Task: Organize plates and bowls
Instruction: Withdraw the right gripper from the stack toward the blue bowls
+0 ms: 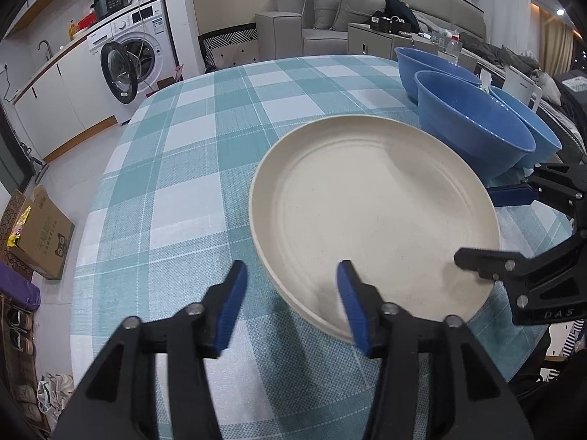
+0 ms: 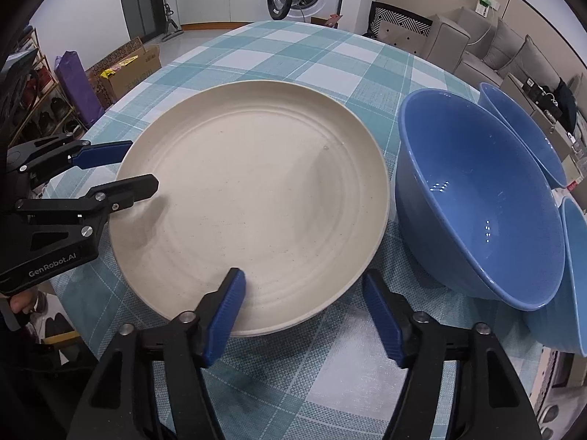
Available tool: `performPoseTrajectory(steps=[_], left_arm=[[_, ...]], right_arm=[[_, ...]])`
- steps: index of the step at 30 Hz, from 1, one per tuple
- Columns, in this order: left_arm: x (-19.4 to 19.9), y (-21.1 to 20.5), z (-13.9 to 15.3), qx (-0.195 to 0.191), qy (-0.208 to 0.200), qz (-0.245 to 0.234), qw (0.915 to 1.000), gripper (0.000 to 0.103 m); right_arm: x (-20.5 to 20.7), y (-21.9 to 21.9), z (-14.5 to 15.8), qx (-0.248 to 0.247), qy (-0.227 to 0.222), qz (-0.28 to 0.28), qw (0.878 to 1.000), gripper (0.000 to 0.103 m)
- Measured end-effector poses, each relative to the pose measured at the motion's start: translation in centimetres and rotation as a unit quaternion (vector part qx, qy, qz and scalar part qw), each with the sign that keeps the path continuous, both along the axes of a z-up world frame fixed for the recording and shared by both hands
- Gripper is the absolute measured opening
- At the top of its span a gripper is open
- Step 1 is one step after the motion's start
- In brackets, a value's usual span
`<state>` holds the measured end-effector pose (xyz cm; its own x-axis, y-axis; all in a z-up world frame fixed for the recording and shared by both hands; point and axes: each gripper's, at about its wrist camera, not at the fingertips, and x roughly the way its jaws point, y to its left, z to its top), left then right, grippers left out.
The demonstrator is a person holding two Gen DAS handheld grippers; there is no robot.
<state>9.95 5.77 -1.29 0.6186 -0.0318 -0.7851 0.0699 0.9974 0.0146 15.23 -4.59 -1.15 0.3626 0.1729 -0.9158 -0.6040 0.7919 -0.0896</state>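
A large cream plate lies flat on the teal checked tablecloth. My left gripper stands open astride the plate's near-left rim, one blue pad over the plate and one outside it; neither pad presses on it. My right gripper is open the same way astride the opposite rim. Three blue bowls stand tilted against each other just beyond the plate on the right gripper's side, apart from both grippers.
The table's rounded edge drops to a tiled floor with a cardboard box and shoes. A washing machine with its door open and a grey sofa stand beyond the table. Bare cloth stretches behind the plate.
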Motion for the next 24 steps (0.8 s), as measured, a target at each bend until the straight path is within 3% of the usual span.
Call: performPoseTrajectory(steps=[8,9,11,13,20,24], left_arm=[[-0.2,0.9,1.3,-0.041,-0.016,0.007,0.999,0.058],[-0.4,0.8,1.6,-0.044,-0.021,0.004,0.9988,0.061],[-0.7,0.7,2.1,-0.042,-0.036,0.006,0.9985,0.088],[-1.2,0.4,2.9,-0.037,-0.06,0.007,0.9975,0.097],[-1.5,0.1,4.3,-0.044,-0.084,0.005,0.9954,0.1],[-1.7,0.1,5.2,-0.044,-0.111,0.016,0.9927,0.101]], right_arm=[[-0.3,-1.3,1.8,0.046,-0.01,-0.011,0.999,0.087],[-0.4,-1.6,2.2,0.055,-0.014,-0.014,0.998,0.087],[-0.6,-2.2,3.1,0.082,-0.016,-0.019,0.996,0.09],[-0.9,-2.9,4.0,0.109,-0.019,-0.023,0.994,0.093],[-2.1,-4.7,6.9,0.158,-0.046,-0.024,0.986,0.102],[-2.3,-5.6,8.2,0.166,-0.061,-0.029,0.984,0.102]])
